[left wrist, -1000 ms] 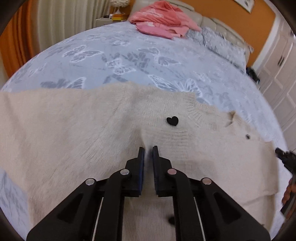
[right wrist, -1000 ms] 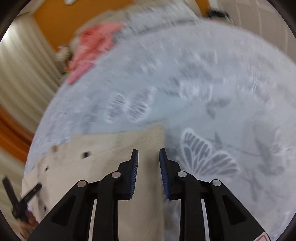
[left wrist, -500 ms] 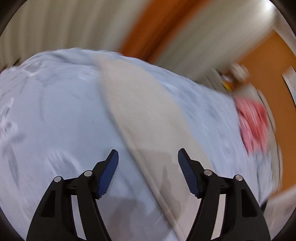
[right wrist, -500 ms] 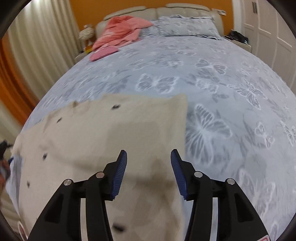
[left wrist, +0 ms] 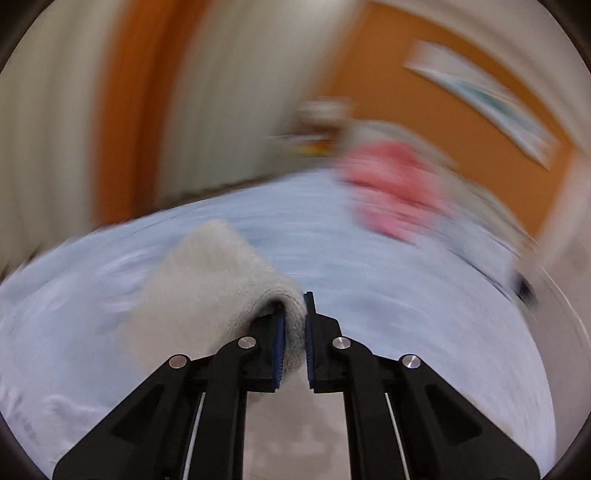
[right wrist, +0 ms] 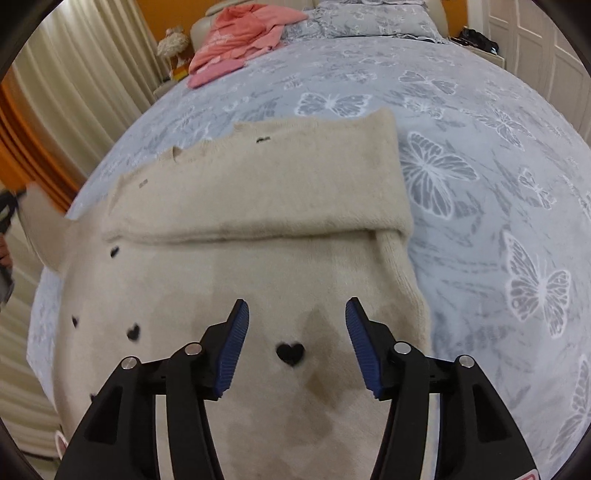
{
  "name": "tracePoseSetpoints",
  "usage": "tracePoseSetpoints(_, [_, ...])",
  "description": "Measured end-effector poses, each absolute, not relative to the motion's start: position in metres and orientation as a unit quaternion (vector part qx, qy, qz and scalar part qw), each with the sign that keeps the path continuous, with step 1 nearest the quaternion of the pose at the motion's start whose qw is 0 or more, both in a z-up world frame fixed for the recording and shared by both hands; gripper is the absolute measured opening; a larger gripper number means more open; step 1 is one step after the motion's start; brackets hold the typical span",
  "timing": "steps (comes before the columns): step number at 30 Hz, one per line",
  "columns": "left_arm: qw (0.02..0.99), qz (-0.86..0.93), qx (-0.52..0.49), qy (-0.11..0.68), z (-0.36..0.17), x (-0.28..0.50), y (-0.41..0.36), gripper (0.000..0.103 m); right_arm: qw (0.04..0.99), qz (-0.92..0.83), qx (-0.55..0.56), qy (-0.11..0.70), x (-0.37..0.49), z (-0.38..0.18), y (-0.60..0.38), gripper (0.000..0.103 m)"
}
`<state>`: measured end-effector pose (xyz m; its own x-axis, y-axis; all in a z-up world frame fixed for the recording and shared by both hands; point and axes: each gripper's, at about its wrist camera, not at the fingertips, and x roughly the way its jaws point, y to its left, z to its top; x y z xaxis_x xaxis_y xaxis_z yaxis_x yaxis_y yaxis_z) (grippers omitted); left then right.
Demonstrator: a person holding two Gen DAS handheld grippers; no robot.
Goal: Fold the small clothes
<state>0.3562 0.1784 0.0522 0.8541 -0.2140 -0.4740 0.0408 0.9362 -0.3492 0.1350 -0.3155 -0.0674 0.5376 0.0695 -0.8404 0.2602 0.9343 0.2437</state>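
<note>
Left hand-held gripper [left wrist: 293,328]: jaws have just been closing and are now clamped on a fluffy fold of the cream sweater [left wrist: 207,280], which bunches up to the left of the fingers. This view is heavily motion-blurred.

Right hand-held gripper [right wrist: 297,341]: jaws apart, having just been opening, nothing between the blue pads [right wrist: 232,350]; it hangs over the sweater's lower part, above a black heart [right wrist: 290,353].

Surface: a bed [right wrist: 461,155] with a grey-blue butterfly-print cover. A pillow [right wrist: 373,18] in the same print sits at the headboard end, with a pink garment pile [right wrist: 240,40] beside it. Room: orange wall [left wrist: 424,85], cream curtains [right wrist: 85,74], white panelled doors [right wrist: 535,48], a blurred framed picture [left wrist: 480,99].

The sweater lies flat on the near side of the bed, cream knit with small black hearts scattered over it. One band is folded across the body, its edge running straight from left to right.
</note>
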Motion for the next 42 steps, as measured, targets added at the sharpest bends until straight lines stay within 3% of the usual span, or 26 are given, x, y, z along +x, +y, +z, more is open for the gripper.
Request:
tracePoseSetpoints(2, [0.939,-0.16,-0.141,0.269,0.059,0.332,0.103,0.013,0.856,-0.051,0.205,0.471,0.137,-0.066,-0.319,0.054])
tracePoseSetpoints(5, [0.9,-0.245,-0.159,0.322,0.018,0.299,0.017,0.018,0.855,-0.05,0.23,0.463,0.136,-0.063,-0.326,0.054])
tracePoseSetpoints(6, [0.874,-0.273,-0.165,0.366,-0.013,0.29,-0.013,0.024,0.856,-0.051,0.228,0.461,0.135,-0.06,-0.33,0.056])
tracePoseSetpoints(7, [0.861,-0.269,-0.164,0.4,-0.033,0.283,-0.029,0.042,0.857,-0.053,0.225,0.461,0.134,-0.059,-0.333,0.058])
tracePoseSetpoints(8, [0.845,-0.25,-0.176,0.438,-0.06,0.271,-0.042,0.047,0.855,-0.051,0.225,0.465,0.133,-0.058,-0.338,0.061])
tracePoseSetpoints(9, [0.84,-0.244,-0.192,0.445,-0.071,0.261,-0.042,0.047,0.853,-0.046,0.226,0.468,0.134,-0.058,-0.341,0.062])
tracePoseSetpoints(11, [0.838,-0.229,-0.233,0.436,-0.081,0.24,-0.03,0.066,0.854,-0.036,0.222,0.469,0.137,-0.055,-0.346,0.062])
tracePoseSetpoints(13, [0.848,-0.193,-0.278,0.408,-0.081,0.226,0.0,0.076,0.855,-0.013,0.226,0.467,0.15,-0.052,-0.347,0.062])
tracePoseSetpoints(19, [0.828,-0.097,-0.399,0.382,-0.083,0.259,0.097,0.083,0.85,0.069,0.225,0.47,0.227,-0.052,-0.299,0.062])
tracePoseSetpoints(21, [0.818,-0.069,-0.426,0.381,-0.088,0.266,0.123,0.083,0.86,0.092,0.172,0.471,0.246,-0.049,-0.254,0.065])
tracePoseSetpoints(24, [0.826,-0.039,-0.41,0.384,-0.093,0.277,0.139,0.083,0.865,0.136,0.083,0.476,0.264,-0.05,-0.185,0.077])
tracePoseSetpoints(27, [0.822,-0.036,-0.403,0.401,-0.104,0.288,0.139,0.083,0.857,0.153,-0.017,0.491,0.284,-0.068,-0.124,0.077])
tracePoseSetpoints(28, [0.816,-0.036,-0.409,0.407,-0.109,0.29,0.139,0.083,0.853,0.15,-0.036,0.498,0.291,-0.075,-0.115,0.076])
tracePoseSetpoints(29, [0.809,-0.038,-0.418,0.412,-0.112,0.291,0.141,0.083,0.853,0.138,-0.049,0.501,0.3,-0.081,-0.111,0.057])
tracePoseSetpoints(30, [0.805,-0.034,-0.422,0.414,-0.114,0.291,0.143,0.083,0.855,0.132,-0.041,0.499,0.304,-0.079,-0.118,0.025])
tracePoseSetpoints(31, [0.804,-0.033,-0.427,0.413,-0.115,0.292,0.143,0.083,0.858,0.14,0.017,0.495,0.309,-0.07,-0.139,0.011])
tracePoseSetpoints(36, [0.809,-0.035,-0.416,0.413,-0.122,0.302,0.151,0.083,0.884,0.03,0.252,0.393,0.269,-0.02,-0.301,0.01])
tracePoseSetpoints(38, [0.818,-0.036,-0.395,0.416,-0.122,0.302,0.145,0.083,0.858,-0.023,0.321,0.402,0.248,-0.048,-0.369,0.01])
tracePoseSetpoints(42, [0.831,-0.027,-0.362,0.421,-0.121,0.31,0.132,0.088,0.797,-0.026,0.385,0.464,0.236,-0.109,-0.41,0.012])
